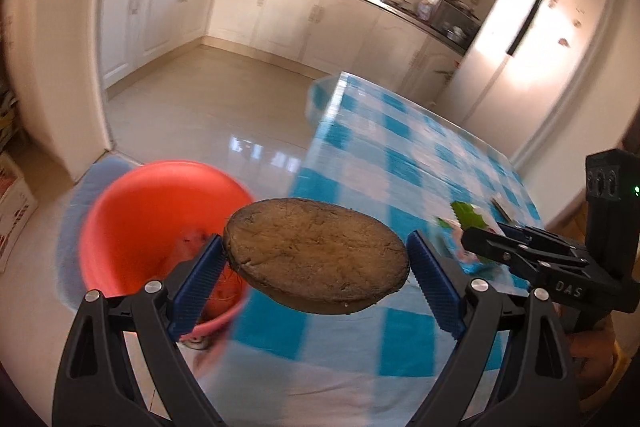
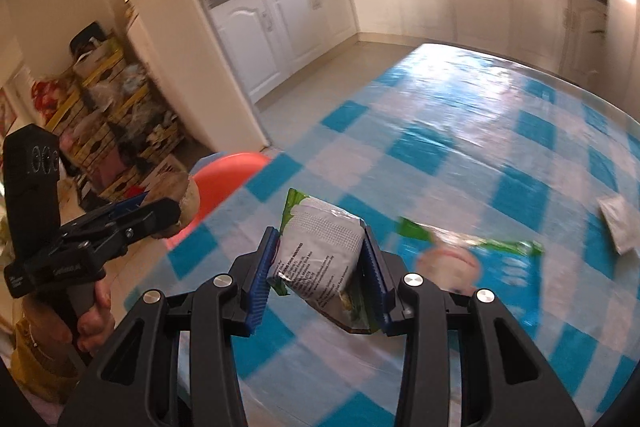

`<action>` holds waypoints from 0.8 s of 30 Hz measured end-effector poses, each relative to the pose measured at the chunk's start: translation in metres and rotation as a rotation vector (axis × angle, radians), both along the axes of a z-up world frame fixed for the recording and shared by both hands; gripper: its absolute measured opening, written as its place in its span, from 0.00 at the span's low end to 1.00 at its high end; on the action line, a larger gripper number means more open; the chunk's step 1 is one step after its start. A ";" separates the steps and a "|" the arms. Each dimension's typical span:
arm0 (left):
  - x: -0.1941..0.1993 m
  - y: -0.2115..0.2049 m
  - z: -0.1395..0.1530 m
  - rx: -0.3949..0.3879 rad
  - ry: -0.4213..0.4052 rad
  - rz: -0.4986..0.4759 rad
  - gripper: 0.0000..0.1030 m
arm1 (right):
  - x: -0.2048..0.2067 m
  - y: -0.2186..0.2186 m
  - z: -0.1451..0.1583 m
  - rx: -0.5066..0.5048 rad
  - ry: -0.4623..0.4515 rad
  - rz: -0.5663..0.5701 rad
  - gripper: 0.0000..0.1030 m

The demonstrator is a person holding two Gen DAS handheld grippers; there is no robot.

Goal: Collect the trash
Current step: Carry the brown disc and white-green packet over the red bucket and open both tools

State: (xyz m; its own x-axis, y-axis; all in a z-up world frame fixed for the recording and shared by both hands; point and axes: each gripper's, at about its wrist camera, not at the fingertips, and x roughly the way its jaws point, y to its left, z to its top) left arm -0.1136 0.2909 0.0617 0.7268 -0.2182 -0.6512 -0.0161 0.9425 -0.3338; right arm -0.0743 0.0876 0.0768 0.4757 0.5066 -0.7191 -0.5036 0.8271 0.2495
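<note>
My left gripper (image 1: 316, 247) is shut on a flat, brown, rough-faced round piece (image 1: 316, 255), held by its edges between the blue pads over the table's left edge. Just left of it and lower down, a red bucket (image 1: 160, 211) stands on the floor with some scraps inside. My right gripper (image 2: 320, 231) is shut on a crumpled grey-and-green food packet (image 2: 324, 259) above the blue-checked tablecloth (image 2: 460, 147). On the cloth lie a green wrapper (image 2: 472, 247) and a small white packet (image 2: 618, 227). Each gripper shows at the edge of the other's view.
The bucket (image 2: 228, 175) rests on a pale blue mat (image 1: 76, 195) beside the table. White kitchen cupboards (image 1: 280, 15) line the far walls. A fridge (image 1: 540, 39) stands beyond the table. Stacked yellow crates (image 2: 104, 115) fill the corner at the left.
</note>
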 end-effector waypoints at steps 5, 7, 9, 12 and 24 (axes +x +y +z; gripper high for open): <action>-0.005 0.039 -0.003 0.001 0.002 0.086 0.88 | 0.006 0.042 0.005 -0.010 -0.009 0.082 0.41; -0.005 0.057 -0.006 0.000 0.005 0.128 0.88 | 0.010 0.059 0.007 -0.017 -0.013 0.113 0.41; -0.006 0.071 -0.010 0.000 0.008 0.159 0.88 | 0.013 0.077 0.007 -0.024 -0.015 0.147 0.41; -0.003 0.087 -0.018 0.006 0.023 0.188 0.88 | 0.021 0.099 0.005 -0.033 -0.008 0.183 0.41; 0.018 0.111 -0.066 0.022 0.123 0.208 0.88 | 0.055 0.163 -0.020 -0.036 0.083 0.247 0.42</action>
